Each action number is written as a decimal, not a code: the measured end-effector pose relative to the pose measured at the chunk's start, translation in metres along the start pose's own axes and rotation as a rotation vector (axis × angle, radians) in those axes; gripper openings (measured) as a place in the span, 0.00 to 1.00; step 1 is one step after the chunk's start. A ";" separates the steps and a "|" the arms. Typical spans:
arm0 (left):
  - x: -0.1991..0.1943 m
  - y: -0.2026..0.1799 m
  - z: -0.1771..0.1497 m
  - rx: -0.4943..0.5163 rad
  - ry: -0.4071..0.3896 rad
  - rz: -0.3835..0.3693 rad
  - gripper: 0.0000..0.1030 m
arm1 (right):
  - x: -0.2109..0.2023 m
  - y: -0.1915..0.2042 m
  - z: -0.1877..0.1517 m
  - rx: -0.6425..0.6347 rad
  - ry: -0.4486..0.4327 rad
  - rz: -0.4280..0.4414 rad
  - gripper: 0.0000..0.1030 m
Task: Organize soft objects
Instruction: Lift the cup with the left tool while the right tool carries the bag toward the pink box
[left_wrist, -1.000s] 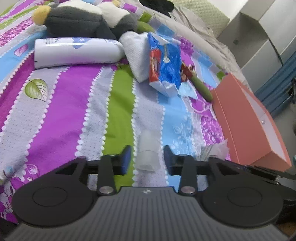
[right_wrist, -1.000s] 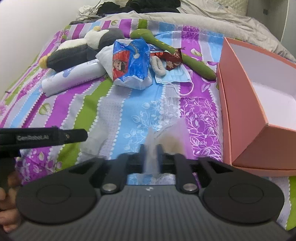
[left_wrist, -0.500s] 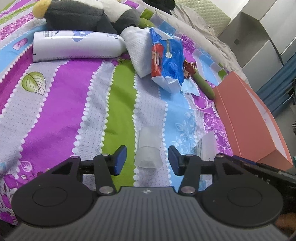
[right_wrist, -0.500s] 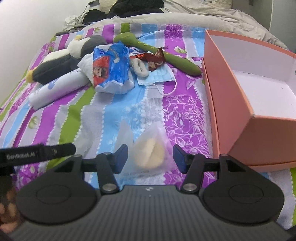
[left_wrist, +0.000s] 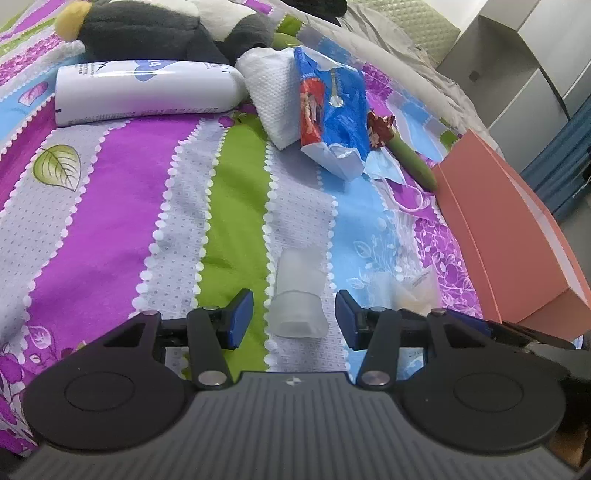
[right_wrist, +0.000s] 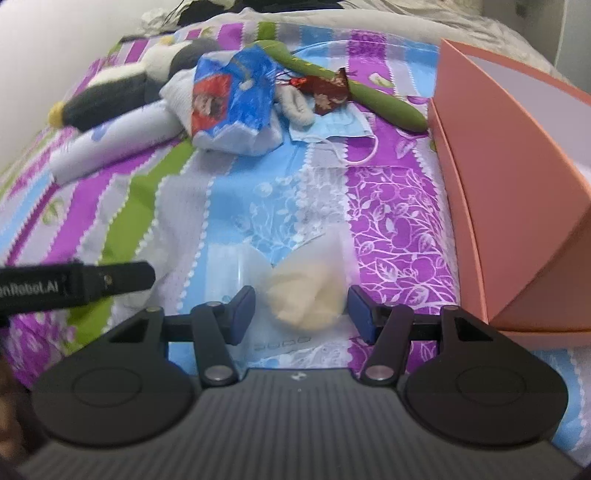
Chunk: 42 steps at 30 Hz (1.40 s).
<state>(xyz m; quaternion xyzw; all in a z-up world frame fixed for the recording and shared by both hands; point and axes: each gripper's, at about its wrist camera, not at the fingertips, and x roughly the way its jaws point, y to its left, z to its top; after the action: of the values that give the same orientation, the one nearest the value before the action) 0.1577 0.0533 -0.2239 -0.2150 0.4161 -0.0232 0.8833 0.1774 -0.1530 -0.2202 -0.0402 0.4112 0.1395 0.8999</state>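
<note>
Both claws gaping, nothing clamped.
My left claw (left_wrist: 294, 319) straddles a frosted cap (left_wrist: 298, 295) on the bedspread (left_wrist: 110, 206); my right claw (right_wrist: 301, 308), jaws just widened, brackets a bagged cream lump (right_wrist: 306, 295) beside the pink box (right_wrist: 517, 192).

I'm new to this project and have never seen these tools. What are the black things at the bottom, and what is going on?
They are handheld tongs, one in each of a person's hands, each with a camera looking along its two fingers. One picture is from the left tongs, the other from the right tongs. Both hover over a striped bedspread. The left frames a translucent cap; the right, which has just been opening, frames a clear bag with something cream-coloured inside. Neither is gripped. Farther back lie a plush penguin, a white tube and an open pink box.
</note>
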 end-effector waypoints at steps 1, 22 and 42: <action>0.001 -0.001 -0.001 0.005 -0.001 0.002 0.53 | 0.001 0.003 0.000 -0.018 -0.002 -0.008 0.56; -0.014 -0.015 -0.005 0.034 -0.020 0.025 0.27 | -0.036 -0.001 0.009 -0.008 -0.057 0.006 0.40; -0.107 -0.102 0.036 0.111 -0.140 -0.050 0.27 | -0.150 -0.035 0.060 0.043 -0.234 0.011 0.40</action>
<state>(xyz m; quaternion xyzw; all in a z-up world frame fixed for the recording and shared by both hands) 0.1290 -0.0026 -0.0854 -0.1769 0.3459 -0.0529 0.9199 0.1379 -0.2077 -0.0696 -0.0021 0.3065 0.1396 0.9416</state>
